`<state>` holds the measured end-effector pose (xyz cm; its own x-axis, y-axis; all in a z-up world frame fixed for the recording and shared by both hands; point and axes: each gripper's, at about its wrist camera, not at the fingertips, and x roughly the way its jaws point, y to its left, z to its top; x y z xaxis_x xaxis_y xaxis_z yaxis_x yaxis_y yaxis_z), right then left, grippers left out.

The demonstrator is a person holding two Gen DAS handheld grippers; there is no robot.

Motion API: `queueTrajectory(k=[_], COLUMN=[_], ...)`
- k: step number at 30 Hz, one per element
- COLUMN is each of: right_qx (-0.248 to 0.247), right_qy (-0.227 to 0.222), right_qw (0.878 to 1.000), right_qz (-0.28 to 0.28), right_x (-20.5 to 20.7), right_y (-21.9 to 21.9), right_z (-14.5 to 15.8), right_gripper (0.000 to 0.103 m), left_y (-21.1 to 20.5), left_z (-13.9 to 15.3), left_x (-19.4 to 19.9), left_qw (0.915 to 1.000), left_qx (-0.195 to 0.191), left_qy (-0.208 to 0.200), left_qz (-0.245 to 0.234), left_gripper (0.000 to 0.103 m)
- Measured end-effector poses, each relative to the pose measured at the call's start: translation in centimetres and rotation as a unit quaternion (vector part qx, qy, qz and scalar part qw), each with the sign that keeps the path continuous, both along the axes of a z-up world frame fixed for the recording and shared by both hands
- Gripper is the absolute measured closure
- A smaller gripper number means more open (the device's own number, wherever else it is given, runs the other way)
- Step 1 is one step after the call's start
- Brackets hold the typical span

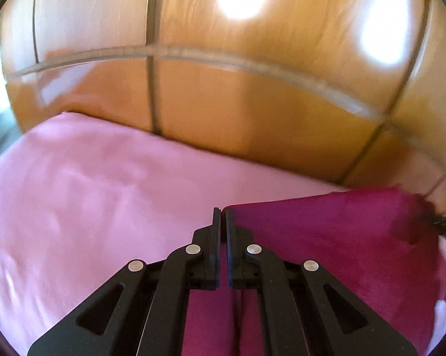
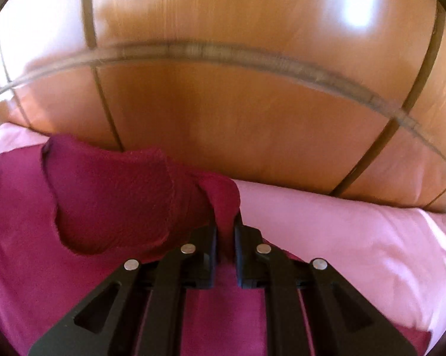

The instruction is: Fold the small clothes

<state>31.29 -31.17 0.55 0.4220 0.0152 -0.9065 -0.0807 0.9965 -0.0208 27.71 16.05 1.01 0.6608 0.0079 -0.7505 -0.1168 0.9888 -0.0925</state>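
A dark magenta garment (image 1: 335, 237) lies on a pink bed sheet (image 1: 89, 195). In the left wrist view my left gripper (image 1: 223, 212) is shut, its fingers pinching the garment's left edge, with cloth running under the jaws. In the right wrist view my right gripper (image 2: 225, 222) is shut on a bunched fold of the same garment (image 2: 113, 195), lifted so that a sleeve-like flap hangs to the left of the fingers. The rest of the garment spreads flat below both grippers.
A glossy wooden headboard (image 2: 223, 118) with dark seams rises right behind the bed. Pink sheet (image 2: 356, 252) stretches to the right of the right gripper and to the left of the left gripper. Both views are motion-blurred.
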Motion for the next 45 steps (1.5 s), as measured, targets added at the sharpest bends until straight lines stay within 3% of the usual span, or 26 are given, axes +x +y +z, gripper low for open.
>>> queueTrajectory(k=[2,4,5,6,7,8,9,11,14,16,22,25,27,28,29,30,31,32,36,40,45], right_qx=[-0.013,-0.017,-0.009,-0.003,-0.004,0.001,0.017,0.074,0.125,0.158,0.178,0.205,0.212,0.213,0.214,0.208,0.186,0.176,0.158,0.171,0.143], right_qy=[0.004,0.003,0.004,-0.003,-0.012,-0.013,-0.010,0.009,0.037,0.067,0.136,0.160,0.159,0.157,0.157,0.157,0.157,0.156,0.123,0.087,0.164], right_qw=[1.000,0.999,0.999,0.999,0.999,1.000,0.999,0.997,0.991,0.985,0.973,0.962,0.961,0.962,0.962,0.964,0.969,0.971,0.979,0.981,0.976], right_qz=[-0.012,-0.028,-0.033,-0.035,-0.031,-0.028,-0.029,-0.035,-0.035,-0.035,-0.056,-0.077,-0.075,-0.072,-0.067,-0.060,-0.052,-0.045,-0.033,-0.011,-0.007], right_x=[0.0,-0.7,-0.6,-1.2,-2.1,-3.0,-4.0,-7.4,-12.8,-17.7,-30.5,-35.1,-37.0,-37.7,-38.1,-38.6,-39.2,-39.4,-39.9,-42.6,-45.6], right_y=[0.7,0.4,0.1,-0.2,-0.7,-1.3,-2.2,-4.5,-7.1,-7.8,-9.8,-10.1,-9.5,-9.1,-8.7,-8.1,-7.4,-6.9,-6.5,-6.1,-4.3], right_z=[-1.6,-2.0,-1.9,-1.5,-0.8,-0.1,0.5,1.8,3.0,3.4,3.1,2.8,3.0,3.2,3.4,3.6,3.5,3.7,6.8,10.8,6.2], right_gripper=[0.088,0.067,0.051,0.047,0.046,0.045,0.045,0.045,0.042,0.042,0.042,0.047,0.050,0.053,0.066,0.082,0.089,0.094,0.096,0.097,0.097], left_y=[-0.1,-0.6,-0.6,-0.5,-0.2,0.0,0.2,0.0,-0.4,-0.7,-1.6,-2.4,-2.7,-3.0,-3.1,-3.4,-3.8,-4.1,-3.2,-0.1,-0.2], left_z=[-1.8,-3.0,-3.0,-2.8,-2.6,-2.2,-1.9,-1.6,-1.8,-2.7,-6.6,-7.2,-7.1,-7.0,-6.9,-7.0,-7.2,-7.3,-5.3,-3.5,-6.5], left_x=[1.4,1.6,1.3,0.5,-0.6,-1.7,-3.1,-6.0,-11.9,-16.1,-26.5,-30.1,-31.2,-31.9,-32.0,-32.2,-32.2,-32.0,-31.4,-33.2,-35.3], left_qw=[0.9989,0.9969,0.9967,0.9976,0.9985,0.9991,0.9994,0.9981,0.9892,0.9791,0.9492,0.9464,0.9401,0.9412,0.9433,0.9456,0.9493,0.9522,0.9608,0.9644,0.9658], left_qx=[0.027,0.052,0.057,0.046,0.032,0.018,0.000,-0.042,-0.102,-0.143,-0.235,-0.243,-0.263,-0.265,-0.257,-0.246,-0.231,-0.214,-0.187,-0.182,-0.152], left_qy=[0.036,0.058,0.055,0.050,0.045,0.039,0.033,0.020,0.020,0.042,0.106,0.104,0.106,0.101,0.097,0.096,0.096,0.100,0.080,0.065,0.121], left_qz=[0.014,0.014,0.018,0.011,0.006,0.000,-0.009,-0.040,-0.103,-0.138,-0.181,-0.185,-0.189,-0.184,-0.186,-0.190,-0.191,-0.194,-0.189,-0.181,-0.172], left_gripper=[0.101,0.100,0.100,0.100,0.098,0.088,0.075,0.066,0.063,0.058,0.058,0.058,0.058,0.058,0.058,0.062,0.071,0.096,0.097,0.098,0.098])
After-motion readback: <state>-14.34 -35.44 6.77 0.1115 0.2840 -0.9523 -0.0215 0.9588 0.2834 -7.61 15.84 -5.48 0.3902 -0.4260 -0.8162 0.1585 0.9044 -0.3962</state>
